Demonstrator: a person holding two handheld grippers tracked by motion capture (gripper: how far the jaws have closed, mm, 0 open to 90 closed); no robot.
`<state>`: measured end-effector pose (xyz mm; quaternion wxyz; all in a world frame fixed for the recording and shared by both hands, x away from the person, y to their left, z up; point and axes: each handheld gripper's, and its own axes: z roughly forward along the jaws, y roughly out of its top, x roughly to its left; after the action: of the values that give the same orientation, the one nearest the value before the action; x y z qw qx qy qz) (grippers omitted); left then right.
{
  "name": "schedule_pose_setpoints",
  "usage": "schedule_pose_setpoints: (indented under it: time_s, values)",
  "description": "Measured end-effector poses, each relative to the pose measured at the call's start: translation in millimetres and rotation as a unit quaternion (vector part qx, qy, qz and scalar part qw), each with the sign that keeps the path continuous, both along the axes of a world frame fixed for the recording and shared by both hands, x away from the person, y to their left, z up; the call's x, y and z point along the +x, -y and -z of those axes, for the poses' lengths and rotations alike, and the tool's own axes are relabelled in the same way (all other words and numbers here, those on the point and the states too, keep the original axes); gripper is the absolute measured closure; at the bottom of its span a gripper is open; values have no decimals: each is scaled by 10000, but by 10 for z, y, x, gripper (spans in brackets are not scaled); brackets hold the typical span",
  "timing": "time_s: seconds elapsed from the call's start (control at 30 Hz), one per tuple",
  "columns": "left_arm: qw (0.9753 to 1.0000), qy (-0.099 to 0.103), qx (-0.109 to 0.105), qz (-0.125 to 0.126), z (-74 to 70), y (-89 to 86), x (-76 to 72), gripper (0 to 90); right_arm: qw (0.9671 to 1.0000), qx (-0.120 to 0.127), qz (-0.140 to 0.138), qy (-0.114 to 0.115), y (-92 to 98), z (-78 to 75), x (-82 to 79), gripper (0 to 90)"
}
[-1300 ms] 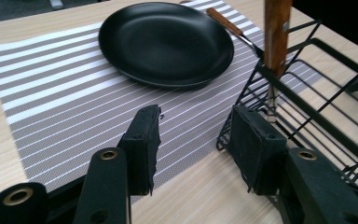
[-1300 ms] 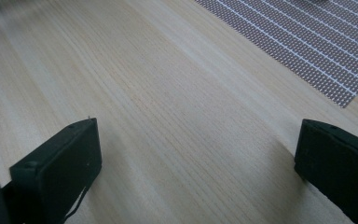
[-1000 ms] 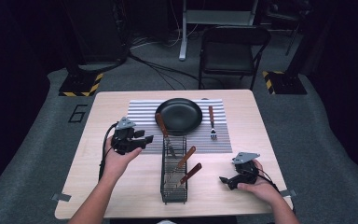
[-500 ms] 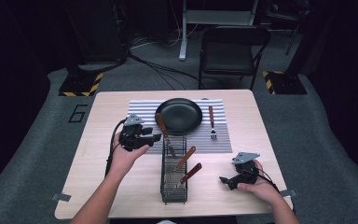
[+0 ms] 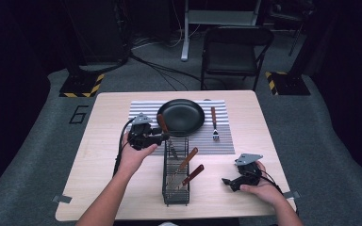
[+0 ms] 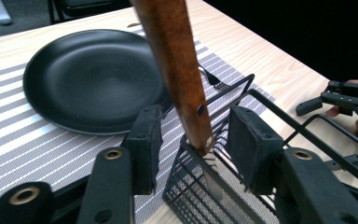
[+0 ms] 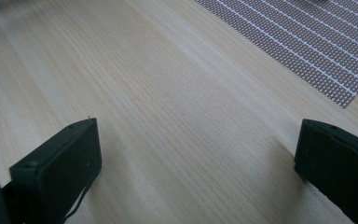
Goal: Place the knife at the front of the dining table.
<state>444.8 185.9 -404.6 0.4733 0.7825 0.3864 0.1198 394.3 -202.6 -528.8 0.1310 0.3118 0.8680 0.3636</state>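
Note:
A black wire basket (image 5: pixel 175 193) stands on the table in front of a black pan (image 5: pixel 180 117). A wooden-handled utensil (image 5: pixel 162 123) leans out of the basket's far end, blade down. My left gripper (image 5: pixel 161 137) is open around that handle (image 6: pixel 177 70). The handle stands between the two pads (image 6: pixel 147 149) with a gap on each side. Two more wooden-handled utensils (image 5: pixel 187 160) lie in the basket. My right gripper (image 5: pixel 227 181) rests low over the bare wood at the front right, open wide with nothing between its jaws (image 7: pixel 196 158).
The pan sits on a striped mat (image 5: pixel 141 110), and a wooden-handled fork (image 5: pixel 214 123) lies on the mat to the pan's right. A folding chair (image 5: pixel 235 47) stands beyond the table's far edge. Bare wood lies left of the basket.
My left gripper has moved right and slightly forward, from the mat's left edge to the utensil handle at the basket's far end. The right gripper has stayed put.

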Motion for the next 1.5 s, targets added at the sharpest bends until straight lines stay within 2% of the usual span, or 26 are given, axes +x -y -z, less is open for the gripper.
schedule_pose_setpoints:
  time_s: [0.2, 0.3, 0.4, 0.7, 0.93, 1.0, 1.07, 1.27, 1.5]
  values:
    - [9999, 8, 149, 45, 26, 45, 20, 681, 10000, 4, -1, -1, 0, 0, 0, 0]
    - [10000, -15, 36, 8, 23, 29, 18, 699, 10000, 2, 0, 1, 0, 0, 1, 0]
    - [10000, 2, 50, 20, 10, 21, -8, 729, 10000, 0, -1, 0, 0, 0, 0, 0]
    - [9994, 268, 144, 137, -26, 99, -153, 749, 10000, 1, 0, 0, 0, 0, 0, 0]
    - [9992, 254, -10, 299, 8, 190, -191, 783, 10000, 0, -7, 2, 0, 0, 1, 0]
    - [9993, 196, -19, 321, 38, 212, -192, 787, 10000, -1, -7, 1, 0, 0, 1, 0]
    - [9991, 231, 13, 349, 54, 225, -199, 789, 10000, 0, -5, 0, 0, 0, 1, 0]
    - [9988, 269, 1, 410, 50, 266, -208, 798, 10000, -3, -6, -1, 0, 0, 1, 0]
    - [9990, 188, 26, 405, 31, 268, -198, 802, 10000, -1, -15, -1, 0, 0, 3, 0]
